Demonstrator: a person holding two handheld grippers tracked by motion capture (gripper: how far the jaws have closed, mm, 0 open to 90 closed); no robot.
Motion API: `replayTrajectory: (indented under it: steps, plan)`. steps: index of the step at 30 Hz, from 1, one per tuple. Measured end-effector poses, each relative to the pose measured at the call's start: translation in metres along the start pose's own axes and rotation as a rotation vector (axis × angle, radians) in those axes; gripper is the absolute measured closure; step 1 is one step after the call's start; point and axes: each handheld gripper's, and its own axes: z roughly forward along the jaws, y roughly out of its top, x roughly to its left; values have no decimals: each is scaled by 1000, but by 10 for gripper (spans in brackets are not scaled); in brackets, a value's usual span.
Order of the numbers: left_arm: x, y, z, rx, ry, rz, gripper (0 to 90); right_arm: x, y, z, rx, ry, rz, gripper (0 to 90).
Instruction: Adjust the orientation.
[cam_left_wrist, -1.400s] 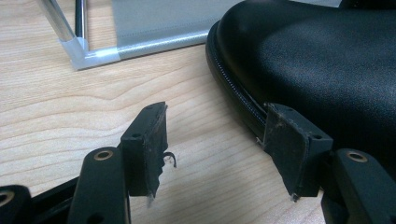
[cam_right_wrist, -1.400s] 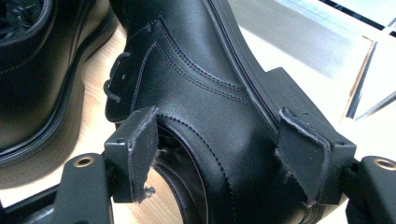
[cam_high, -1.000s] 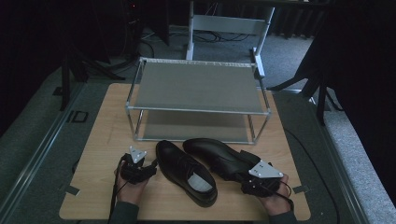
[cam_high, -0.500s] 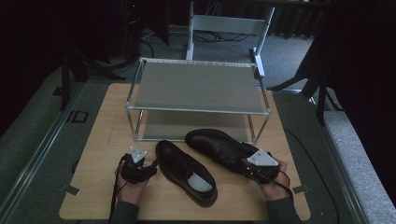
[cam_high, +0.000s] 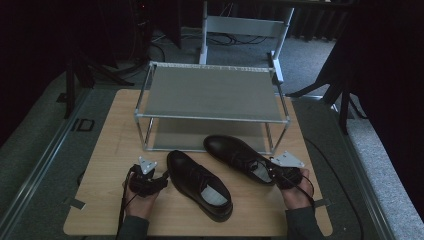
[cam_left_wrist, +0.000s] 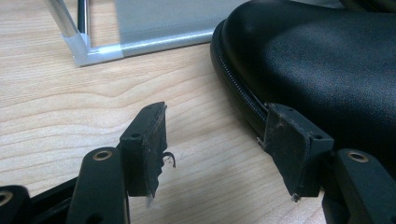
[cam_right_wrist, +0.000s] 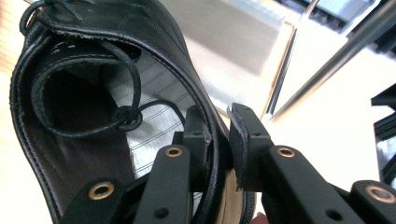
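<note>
Dim surroundings frame a wooden worktop (cam_high: 110, 145) carrying a two-tier shoe rack (cam_high: 210, 95). Left hand-held gripper (cam_high: 146, 181) rests with jaws parted on nothing, one pad just beside the near shoe (cam_high: 200, 182) to its right. Right hand-held gripper (cam_right_wrist: 219, 140) has just been closing; its pads now pinch the heel wall of the far shoe (cam_high: 235, 152), judged a grip for lifting toward the rack ahead.

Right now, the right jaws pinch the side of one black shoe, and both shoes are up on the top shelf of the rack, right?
Not quite. The right gripper does pinch a shoe's side, but both shoes sit on the table in front of the rack, the other shoe beside it. The high view shows it.
</note>
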Motion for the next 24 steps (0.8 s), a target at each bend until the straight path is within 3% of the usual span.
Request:
replayTrajectory:
  steps: [4, 11, 14, 16, 19, 24]
  plan:
    - [0, 0, 0, 0, -7, 4, 398, -7, -5, -6, 23, 48, 55, 774]
    - [-4, 0, 2, 3, -41, 20, 404, -18, -14, -17, 64, 110, 102, 756]
    - [-7, 0, 3, 5, -67, 28, 406, -26, -16, -14, 52, 144, 164, 728]
    - [-8, 0, 3, 2, -71, 30, 414, -35, -16, -13, 44, 134, 202, 691]
    - [-7, 0, 2, -1, -84, 28, 414, -43, -15, -11, 46, 161, 223, 659]
    - [-10, 2, -4, -12, -108, 33, 414, -43, -10, -21, 12, 115, 192, 535]
